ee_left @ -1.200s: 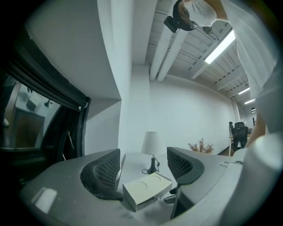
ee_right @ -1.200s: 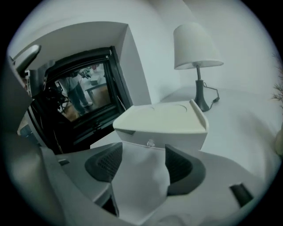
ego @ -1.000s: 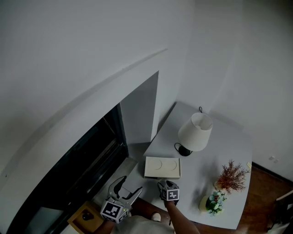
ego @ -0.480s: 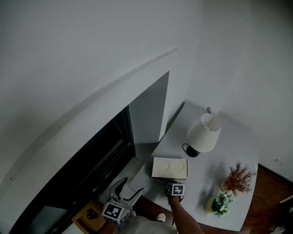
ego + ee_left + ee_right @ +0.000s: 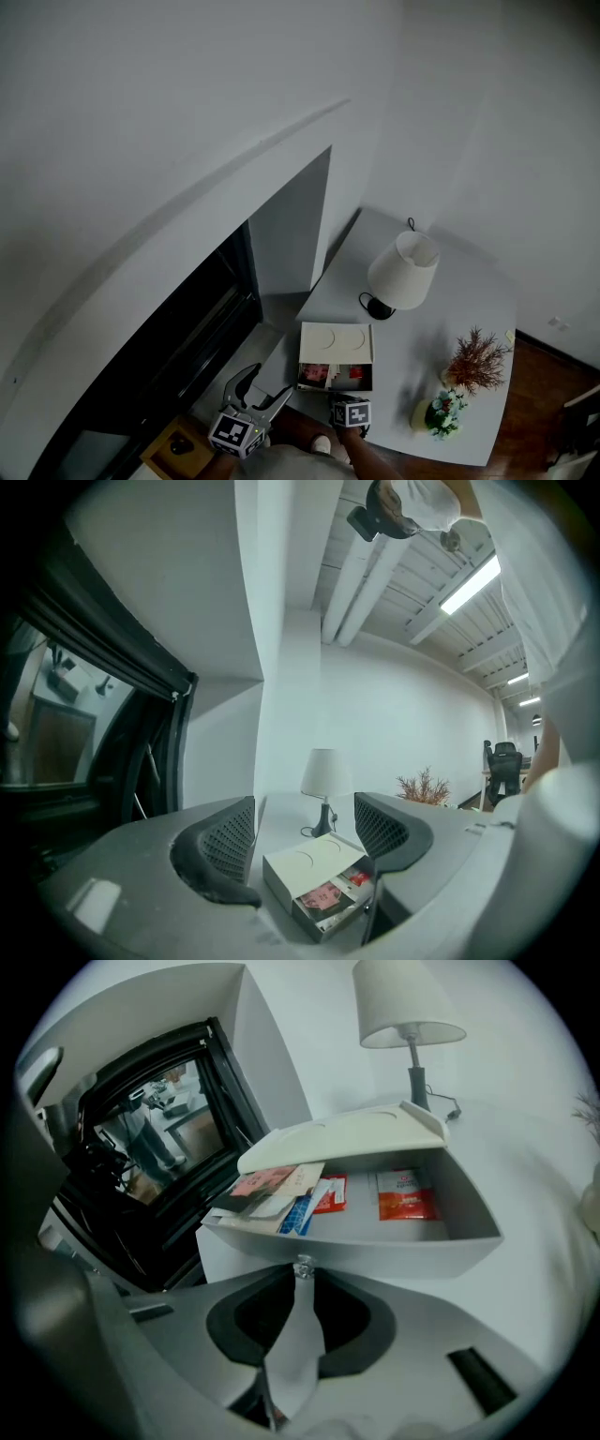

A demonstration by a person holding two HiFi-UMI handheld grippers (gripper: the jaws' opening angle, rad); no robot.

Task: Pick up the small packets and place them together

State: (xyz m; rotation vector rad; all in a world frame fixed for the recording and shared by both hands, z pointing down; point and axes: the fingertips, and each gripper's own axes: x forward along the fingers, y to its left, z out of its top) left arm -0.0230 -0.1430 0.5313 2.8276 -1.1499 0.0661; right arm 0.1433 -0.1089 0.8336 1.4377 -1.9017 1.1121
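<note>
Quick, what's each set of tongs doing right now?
Left tongs: open, holding nothing.
Right tongs: just closed, shut on the small silvery knob of the pale grey drawer.

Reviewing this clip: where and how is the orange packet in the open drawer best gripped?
Probably its near short edge, coming down from above the drawer front. The orange packet lies flat on the drawer floor, apart from the other packets, and the box top covers the drawer's back.
</note>
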